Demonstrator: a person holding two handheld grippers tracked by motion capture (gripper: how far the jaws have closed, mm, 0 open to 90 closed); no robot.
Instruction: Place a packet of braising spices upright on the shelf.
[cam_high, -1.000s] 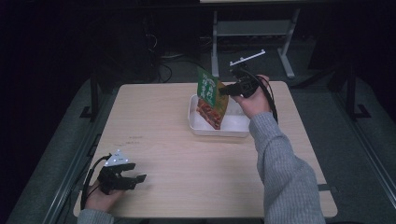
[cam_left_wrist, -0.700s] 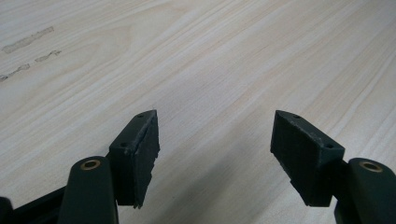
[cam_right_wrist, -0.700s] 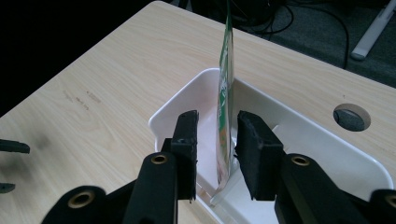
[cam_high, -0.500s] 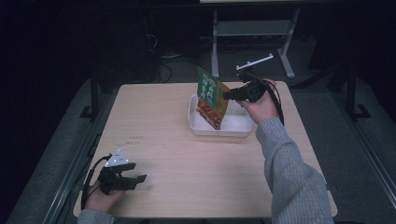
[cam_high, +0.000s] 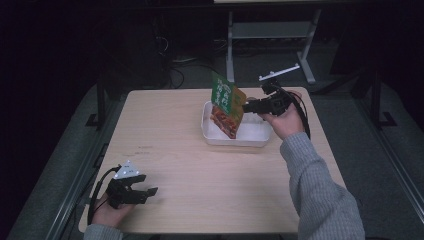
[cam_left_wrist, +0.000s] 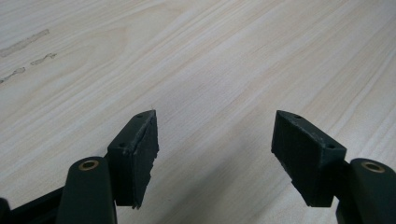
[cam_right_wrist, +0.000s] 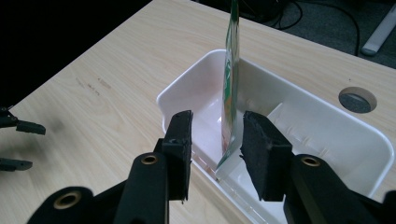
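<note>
Fingers (cam_right_wrist: 180, 140) apparently just off pouch (cam_right_wrist: 230, 88) edge

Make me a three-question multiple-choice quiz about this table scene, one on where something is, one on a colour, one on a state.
1. Where does the snack packet stand?
A. in the white tray
B. flat on the table's near edge
C. on the floor

2. What colour is the packet's top part?
A. blue
B. green
C. black

3. How are the left hand-held gripper's jaws?
A. closed on the packet
B. closed on a cable
C. apart, nothing between them

Answers: 1 A, the packet's lower end sits inside the tray, upright on edge. 2 B, the high view shows a green top above an orange-red picture. 3 C, the left gripper view shows bare wooden table between the jaws.
</note>
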